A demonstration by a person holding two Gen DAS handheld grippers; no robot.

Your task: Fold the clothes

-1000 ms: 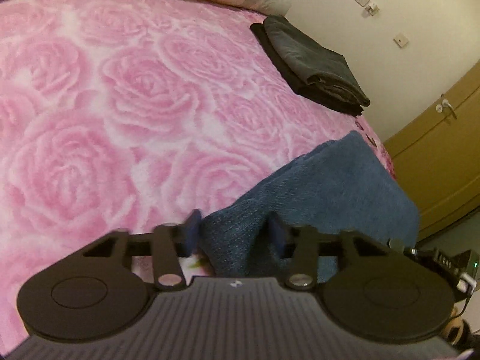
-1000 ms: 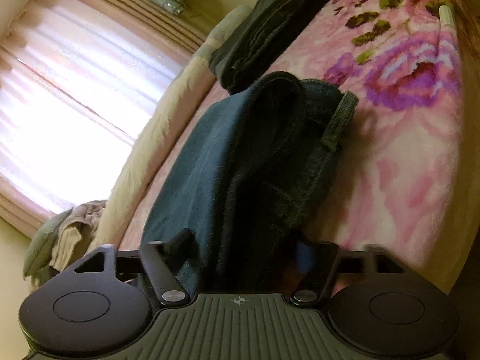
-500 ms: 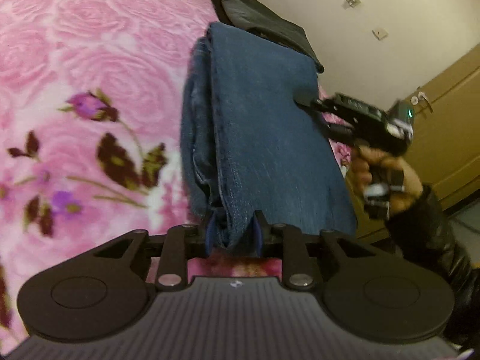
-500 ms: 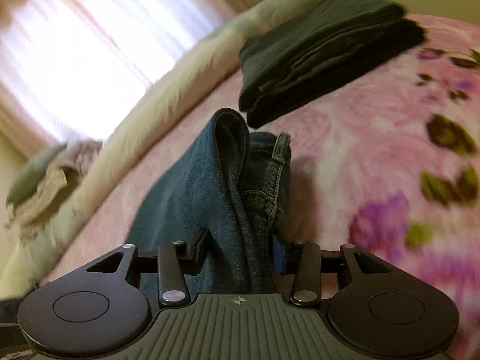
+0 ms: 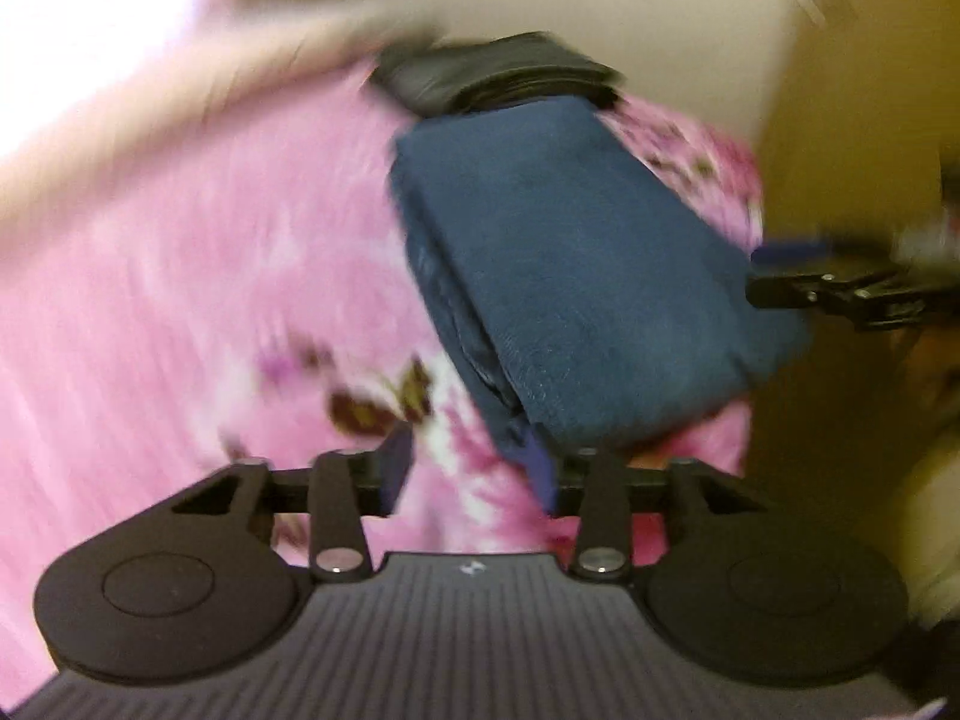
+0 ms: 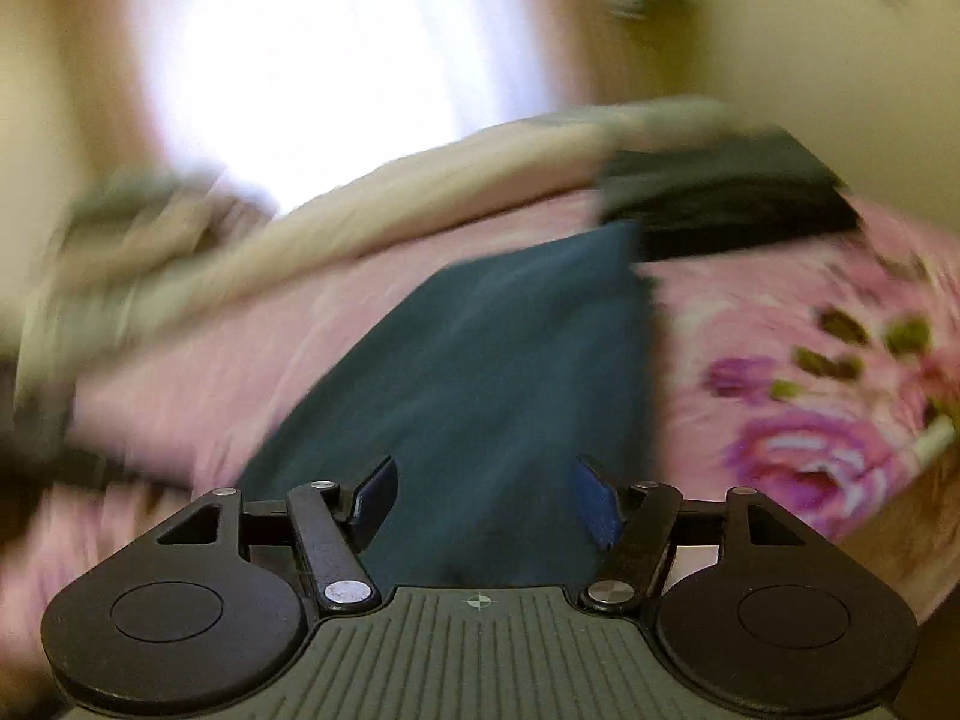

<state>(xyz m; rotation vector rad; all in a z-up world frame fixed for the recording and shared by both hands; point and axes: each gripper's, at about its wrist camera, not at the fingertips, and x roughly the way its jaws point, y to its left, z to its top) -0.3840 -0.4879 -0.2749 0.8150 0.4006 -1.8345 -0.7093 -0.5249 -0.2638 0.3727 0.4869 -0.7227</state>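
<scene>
Both views motion-blurred, your left gripper [image 5: 465,468] jaws opening, released, folded jeans [image 5: 576,276] near bed [image 5: 180,300] edge, right gripper [image 6: 483,501] jaws opening, jeans lying between, dark folded clothes [image 6: 720,198] smeared, half-hidden behind.

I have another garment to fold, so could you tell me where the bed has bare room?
The blanket lies bare left of the jeans, up to the beige bedding. A smaller patch shows right of the jeans. It is crowded where the jeans meet the dark pile.

Folded jeans [image 5: 576,276] ahead, dark stack [image 5: 510,72] beyond
</scene>
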